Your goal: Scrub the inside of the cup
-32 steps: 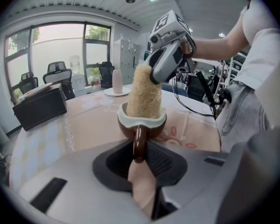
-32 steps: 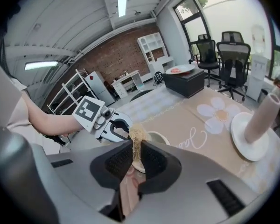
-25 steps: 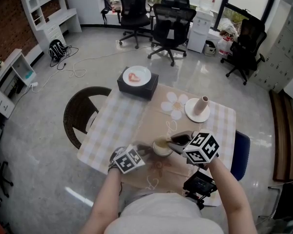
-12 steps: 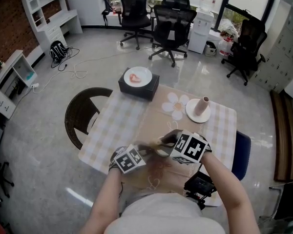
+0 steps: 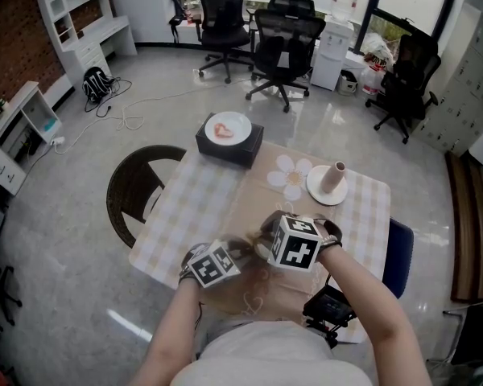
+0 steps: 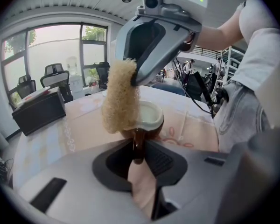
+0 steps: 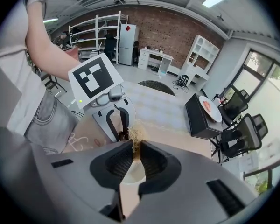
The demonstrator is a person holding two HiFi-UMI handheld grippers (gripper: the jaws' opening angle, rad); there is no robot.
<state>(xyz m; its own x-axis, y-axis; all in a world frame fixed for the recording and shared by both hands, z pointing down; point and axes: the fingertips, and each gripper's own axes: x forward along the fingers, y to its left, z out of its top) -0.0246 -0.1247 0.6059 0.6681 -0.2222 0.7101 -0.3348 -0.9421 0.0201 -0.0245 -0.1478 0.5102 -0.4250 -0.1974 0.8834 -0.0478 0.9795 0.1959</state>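
Left gripper (image 6: 139, 150) clamped on the cup (image 6: 150, 117) by its handle (image 6: 137, 139), right gripper (image 7: 135, 149) clenched on the loofah (image 6: 120, 97), held upright at the rim, cup mouth just below

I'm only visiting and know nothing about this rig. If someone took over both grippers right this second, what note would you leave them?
Left gripper: shut on the brown handle of the cup, holding it upright over the table. I cannot tell whether the cup rests on the table.
Right gripper: shut on the loofah scrubber, which hangs at the cup's rim.
Done: cup and scrubber are both gripped and brought together.
Left: work the scrubber around the cream inside of the cup. The pictures do not show how much scrubbing has been done.
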